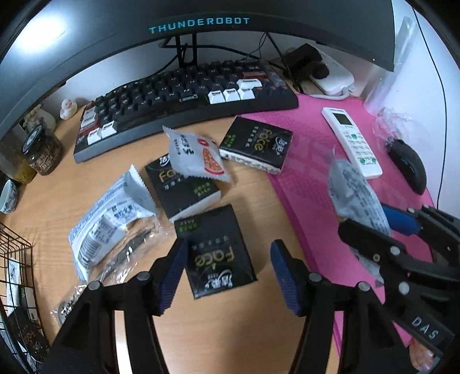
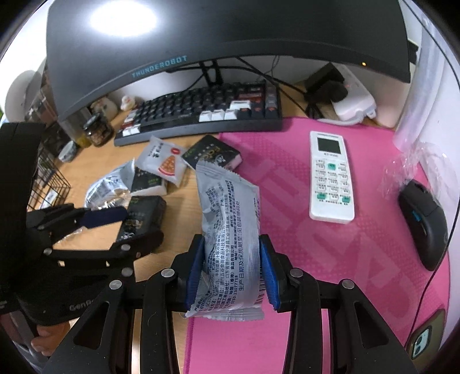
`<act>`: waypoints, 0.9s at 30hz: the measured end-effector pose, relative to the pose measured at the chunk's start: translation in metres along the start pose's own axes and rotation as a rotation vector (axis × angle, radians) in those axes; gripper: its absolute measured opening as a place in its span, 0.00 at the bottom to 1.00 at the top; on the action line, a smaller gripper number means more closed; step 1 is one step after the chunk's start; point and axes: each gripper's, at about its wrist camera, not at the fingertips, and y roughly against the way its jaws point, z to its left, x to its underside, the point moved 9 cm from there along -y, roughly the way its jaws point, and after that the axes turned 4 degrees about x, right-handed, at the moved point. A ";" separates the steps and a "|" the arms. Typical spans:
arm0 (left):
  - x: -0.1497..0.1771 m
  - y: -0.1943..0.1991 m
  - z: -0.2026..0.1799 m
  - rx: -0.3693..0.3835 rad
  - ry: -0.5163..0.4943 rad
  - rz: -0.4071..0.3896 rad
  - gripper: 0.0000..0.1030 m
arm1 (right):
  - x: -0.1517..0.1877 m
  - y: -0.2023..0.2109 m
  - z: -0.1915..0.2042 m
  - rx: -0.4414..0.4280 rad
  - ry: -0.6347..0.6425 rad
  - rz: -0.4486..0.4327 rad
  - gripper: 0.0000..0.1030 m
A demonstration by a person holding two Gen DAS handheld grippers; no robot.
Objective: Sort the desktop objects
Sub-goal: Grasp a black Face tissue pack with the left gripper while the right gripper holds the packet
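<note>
My left gripper [image 1: 227,273] is open, its blue pads on either side of a black "face" tissue pack [image 1: 217,251] lying on the wooden desk [image 1: 224,325]; it also shows in the right wrist view [image 2: 115,227]. Two more black tissue packs [image 1: 181,190] [image 1: 256,145] and white snack packets [image 1: 195,155] [image 1: 112,218] lie beyond. My right gripper [image 2: 233,267] is shut on a silver snack packet [image 2: 230,227], held above the pink mat [image 2: 345,259]; it also shows in the left wrist view [image 1: 382,230].
A keyboard [image 1: 184,97] and monitor [image 1: 201,26] stand at the back. A white remote [image 2: 330,175] and black mouse [image 2: 425,224] lie on the mat. A black wire basket [image 1: 17,287] holding packs stands at the left. Jars [image 1: 43,152] stand at far left.
</note>
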 end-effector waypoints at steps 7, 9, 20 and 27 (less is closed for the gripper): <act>-0.003 -0.004 0.009 -0.021 0.011 -0.003 0.69 | 0.004 -0.006 -0.003 -0.009 -0.006 0.013 0.37; -0.002 -0.005 0.011 -0.013 0.018 0.003 0.69 | 0.005 -0.005 -0.002 -0.009 -0.006 0.013 0.37; 0.005 -0.017 0.007 -0.001 -0.003 0.031 0.60 | 0.004 -0.005 -0.001 -0.009 -0.004 0.013 0.37; 0.007 -0.010 0.002 0.008 -0.017 0.028 0.51 | 0.005 -0.001 0.003 -0.005 0.003 0.008 0.37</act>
